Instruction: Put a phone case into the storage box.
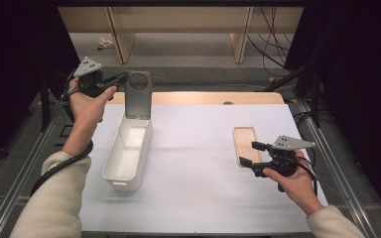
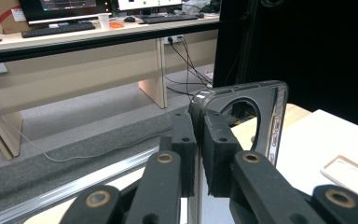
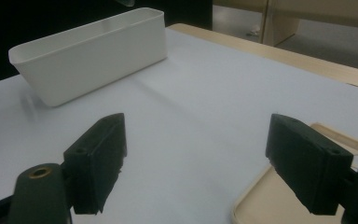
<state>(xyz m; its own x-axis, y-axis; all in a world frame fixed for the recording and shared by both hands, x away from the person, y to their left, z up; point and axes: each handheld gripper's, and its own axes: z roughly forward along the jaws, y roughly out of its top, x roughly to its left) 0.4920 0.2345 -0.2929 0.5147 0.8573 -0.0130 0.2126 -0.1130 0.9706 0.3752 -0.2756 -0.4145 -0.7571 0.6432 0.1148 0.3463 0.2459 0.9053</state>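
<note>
A white rectangular bin (image 1: 127, 153) is seen on the left half of the white tabletop (image 1: 198, 198), open at the top, with nothing visible inside it. A dark translucent phone case (image 1: 138, 94) with a round cut-out is held upright above the bin's far end, clamped at its edge between the fingers (image 2: 221, 158) of the left gripper (image 1: 121, 78). A beige phone case (image 1: 244, 144) lies flat on the right, where the right gripper (image 1: 248, 153) is held just over it, its fingers (image 3: 98, 158) spread wide apart with nothing between them.

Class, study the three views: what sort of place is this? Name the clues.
Probably an office-like lab: desks with monitors and a keyboard, loose cables on carpet, and a paper-covered work table screened by black curtains.
</note>
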